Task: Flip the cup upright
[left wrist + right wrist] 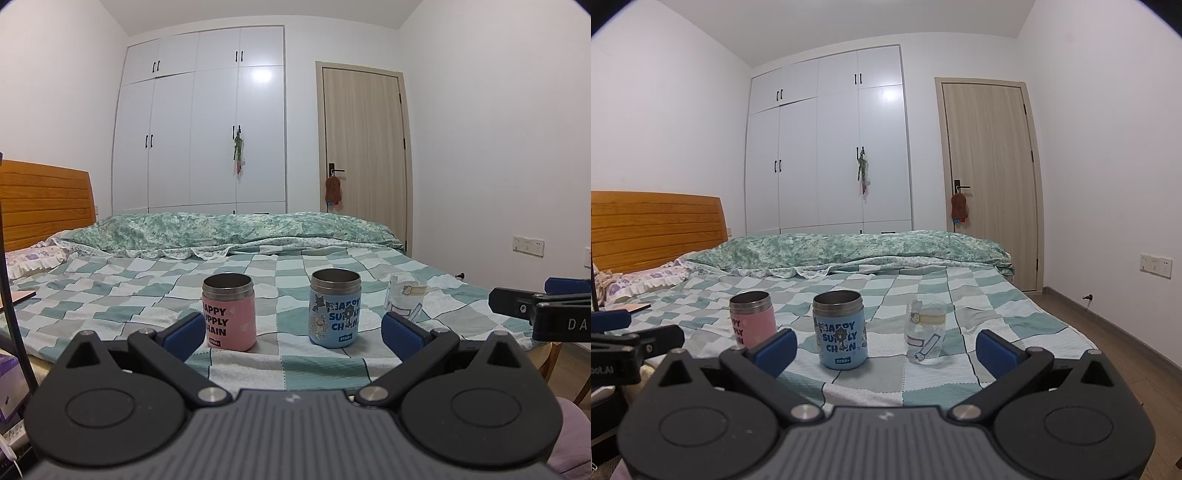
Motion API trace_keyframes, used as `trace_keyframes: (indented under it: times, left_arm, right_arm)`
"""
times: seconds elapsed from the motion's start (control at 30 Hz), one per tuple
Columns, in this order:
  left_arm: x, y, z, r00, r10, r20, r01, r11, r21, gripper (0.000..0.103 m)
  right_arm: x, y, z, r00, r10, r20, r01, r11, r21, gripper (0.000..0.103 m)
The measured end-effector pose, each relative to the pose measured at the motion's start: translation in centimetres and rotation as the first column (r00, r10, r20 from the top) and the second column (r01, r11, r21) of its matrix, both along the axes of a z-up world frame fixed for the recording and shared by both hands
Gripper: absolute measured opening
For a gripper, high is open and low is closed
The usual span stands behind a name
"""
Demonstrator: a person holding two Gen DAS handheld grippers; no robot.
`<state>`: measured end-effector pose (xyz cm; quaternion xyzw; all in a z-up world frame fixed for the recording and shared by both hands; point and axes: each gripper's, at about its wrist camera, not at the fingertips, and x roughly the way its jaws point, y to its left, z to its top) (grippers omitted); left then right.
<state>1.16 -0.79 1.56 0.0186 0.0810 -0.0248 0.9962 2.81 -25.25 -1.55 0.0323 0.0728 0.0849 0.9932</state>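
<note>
Three cups stand in a row on the bed (997, 325): one clear plastic cup (925, 330) on the right, printed with small labels, one blue steel cup (840, 332) in the middle, one pink steel cup (752, 319) on the left. My left hand-held gripper (293, 332) and right hand-held gripper (886, 347) are both spread wide, holding nothing.

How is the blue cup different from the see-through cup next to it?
The blue cup is solid, with a metal rim, while the clear cup lets the checked blanket show through. The blue cup's mouth faces up; the clear cup seems to be upside down, though its glassy top is hard to read. The blue cup has big letters and a cartoon; the clear cup has small stickers. Both stand on the bed, apart from each other.
</note>
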Motion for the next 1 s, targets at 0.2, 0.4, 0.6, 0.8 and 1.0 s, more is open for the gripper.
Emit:
trace_keyframes:
  times: [0.2,0.4,0.6,0.8,1.0]
  left_arm:
    - [0.00,-0.13,0.02,1.000,0.003,0.000,-0.003,1.000,0.001,0.103]
    - [0.12,-0.25,-0.04,1.000,0.010,-0.005,-0.010,1.000,-0.001,0.103]
    - [0.13,-0.21,-0.05,1.000,0.011,-0.006,-0.011,1.000,-0.002,0.103]
    - [0.16,-0.14,-0.15,1.000,0.002,-0.002,-0.002,1.000,-0.008,0.103]
    - [0.19,-0.07,-0.26,1.000,0.004,-0.001,-0.004,1.000,-0.013,0.103]
  right_arm:
    - [0.01,0.00,-0.01,1.000,0.000,0.000,0.000,1.000,0.000,0.103]
    - [-0.02,0.03,-0.02,1.000,0.001,0.000,-0.001,1.000,-0.002,0.103]
    - [-0.15,0.19,-0.18,1.000,0.003,0.001,-0.003,1.000,-0.004,0.103]
    - [-0.14,0.19,-0.18,1.000,0.004,0.000,-0.004,1.000,-0.005,0.103]
    - [-0.17,0.21,-0.16,1.000,0.004,0.002,-0.004,1.000,-0.004,0.103]
